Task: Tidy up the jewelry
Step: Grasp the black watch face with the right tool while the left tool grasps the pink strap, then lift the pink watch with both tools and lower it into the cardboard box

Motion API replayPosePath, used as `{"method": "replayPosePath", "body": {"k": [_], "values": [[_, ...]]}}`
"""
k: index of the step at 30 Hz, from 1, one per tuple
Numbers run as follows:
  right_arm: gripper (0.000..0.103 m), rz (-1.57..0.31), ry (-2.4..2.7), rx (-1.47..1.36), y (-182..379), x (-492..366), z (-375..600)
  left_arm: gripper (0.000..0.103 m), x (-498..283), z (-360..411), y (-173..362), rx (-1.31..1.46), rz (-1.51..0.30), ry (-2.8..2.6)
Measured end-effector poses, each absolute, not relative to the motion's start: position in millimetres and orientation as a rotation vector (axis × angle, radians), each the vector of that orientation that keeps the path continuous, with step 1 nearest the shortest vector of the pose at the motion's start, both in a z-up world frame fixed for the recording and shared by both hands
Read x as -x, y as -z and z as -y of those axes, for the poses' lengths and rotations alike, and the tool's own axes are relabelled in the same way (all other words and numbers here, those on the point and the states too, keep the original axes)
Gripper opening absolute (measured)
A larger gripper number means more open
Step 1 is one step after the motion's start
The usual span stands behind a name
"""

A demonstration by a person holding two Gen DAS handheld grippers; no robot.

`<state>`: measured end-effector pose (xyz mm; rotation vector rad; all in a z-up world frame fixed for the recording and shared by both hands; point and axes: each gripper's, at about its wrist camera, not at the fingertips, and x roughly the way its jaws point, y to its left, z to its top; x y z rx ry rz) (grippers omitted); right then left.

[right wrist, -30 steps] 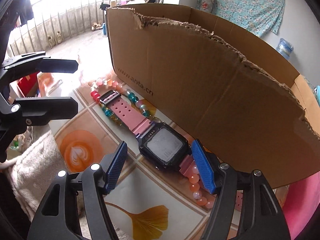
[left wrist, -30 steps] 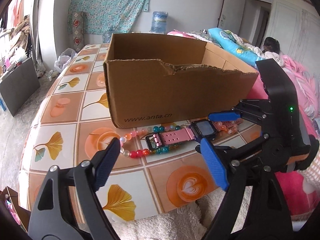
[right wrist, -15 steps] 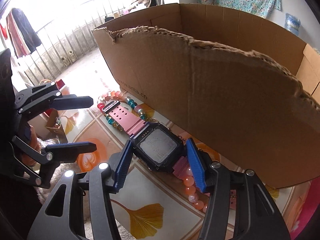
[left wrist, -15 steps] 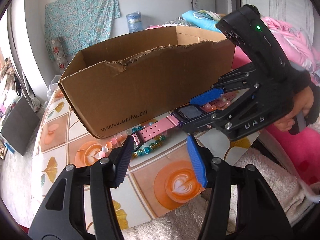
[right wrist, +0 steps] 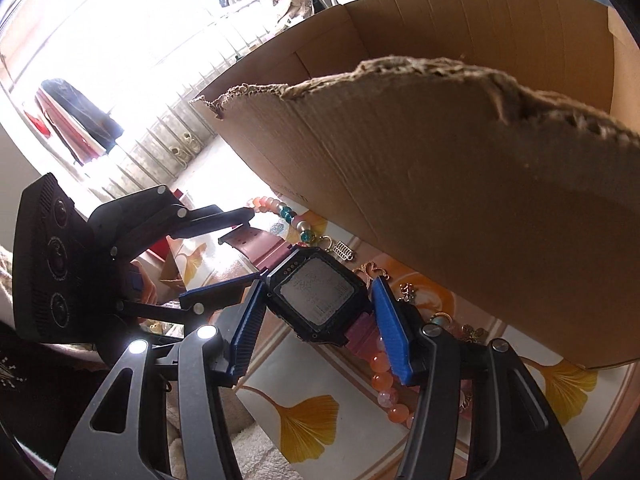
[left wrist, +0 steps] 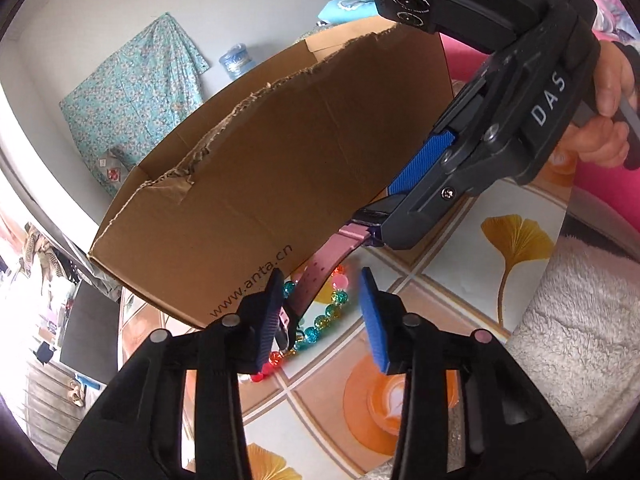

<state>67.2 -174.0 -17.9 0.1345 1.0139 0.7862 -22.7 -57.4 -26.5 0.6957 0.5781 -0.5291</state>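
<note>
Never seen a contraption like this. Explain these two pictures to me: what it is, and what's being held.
No robot: a person holds a claw in each hand, each with a camera looking along its two blue-padded fingers. One picture is from the left claw, the other from the right claw; each also shows the other. On the tiled table bead bracelets lie beside a torn cardboard box. The right claw grips a digital watch by its case. The left claw's jaws have just been closing around the pink strap, which lies between them, not yet pinched.
</note>
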Motion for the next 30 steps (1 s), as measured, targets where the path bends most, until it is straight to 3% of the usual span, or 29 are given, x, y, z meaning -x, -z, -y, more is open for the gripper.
{"method": "replayPosePath", "body": {"k": [5, 17, 30], "values": [[0.053, -1.004, -0.789, -0.136, 19.1, -65.7, 179.0, 0.007, 13.3, 59.2, 27.9, -0.708, -0.601, 0.515], [0.054, -0.897, -0.546, 0.007, -2.9, -29.0, 195.5, 0.004, -24.4, 34.8, -1.7, -0.375, -0.868, 0.634], [0.053, -0.721, -0.436, 0.237, 6.2, 35.9, 136.3, 0.004, -28.3, 42.6, -31.9, -0.285, -0.881, 0.697]]}}
